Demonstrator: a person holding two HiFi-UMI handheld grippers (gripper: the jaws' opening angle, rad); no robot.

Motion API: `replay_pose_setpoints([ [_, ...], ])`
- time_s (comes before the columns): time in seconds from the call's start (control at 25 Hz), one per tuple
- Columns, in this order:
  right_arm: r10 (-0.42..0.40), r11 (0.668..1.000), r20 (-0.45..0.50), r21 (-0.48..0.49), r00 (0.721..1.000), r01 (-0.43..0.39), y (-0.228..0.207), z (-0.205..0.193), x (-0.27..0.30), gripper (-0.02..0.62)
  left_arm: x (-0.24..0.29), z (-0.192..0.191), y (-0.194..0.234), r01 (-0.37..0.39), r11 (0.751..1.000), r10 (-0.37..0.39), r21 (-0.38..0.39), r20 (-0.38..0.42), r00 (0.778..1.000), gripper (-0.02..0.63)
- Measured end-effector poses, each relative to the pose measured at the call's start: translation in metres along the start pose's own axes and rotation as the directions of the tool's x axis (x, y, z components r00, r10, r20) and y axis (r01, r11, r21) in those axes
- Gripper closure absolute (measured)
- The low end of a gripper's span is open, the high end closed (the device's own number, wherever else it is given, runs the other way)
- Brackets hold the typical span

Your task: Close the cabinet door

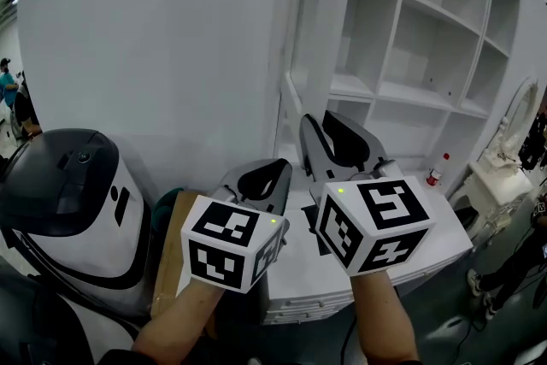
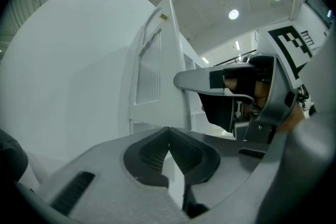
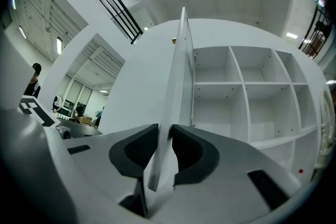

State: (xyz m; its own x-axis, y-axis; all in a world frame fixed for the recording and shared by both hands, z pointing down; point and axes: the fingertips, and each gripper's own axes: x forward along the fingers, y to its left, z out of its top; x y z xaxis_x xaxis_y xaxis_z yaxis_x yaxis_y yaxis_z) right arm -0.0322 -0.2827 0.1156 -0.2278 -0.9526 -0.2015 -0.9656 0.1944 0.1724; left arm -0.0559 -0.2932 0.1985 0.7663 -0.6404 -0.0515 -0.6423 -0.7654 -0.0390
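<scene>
My right claw [image 3: 164,140] pinches the open cabinet door [image 3: 179,73], my left claw [image 2: 169,136] is shut on nothing, so next I should swing the door toward the shelves [image 3: 231,83].

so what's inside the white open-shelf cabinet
Bare white shelf compartments; a red-capped bottle stands at the bottom right. The right gripper, on the white door, covers part of the lower left compartment.
</scene>
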Motion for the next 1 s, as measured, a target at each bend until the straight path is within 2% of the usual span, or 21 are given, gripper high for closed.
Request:
replay_pose_setpoints([
  [0.68, -0.041, 0.997, 0.001, 0.065, 0.999, 0.041, -0.032, -0.005, -0.013, 0.520, 0.014, 0.002, -0.015, 0.052, 0.998, -0.052, 0.025, 0.010, 0.999, 0.594],
  [1.0, -0.031, 0.995, 0.018, 0.095, 0.999, 0.029, -0.046, -0.007, -0.017, 0.523, 0.026, 0.002, -0.023, 0.063, 0.997, -0.063, 0.035, 0.011, 0.998, 0.594],
])
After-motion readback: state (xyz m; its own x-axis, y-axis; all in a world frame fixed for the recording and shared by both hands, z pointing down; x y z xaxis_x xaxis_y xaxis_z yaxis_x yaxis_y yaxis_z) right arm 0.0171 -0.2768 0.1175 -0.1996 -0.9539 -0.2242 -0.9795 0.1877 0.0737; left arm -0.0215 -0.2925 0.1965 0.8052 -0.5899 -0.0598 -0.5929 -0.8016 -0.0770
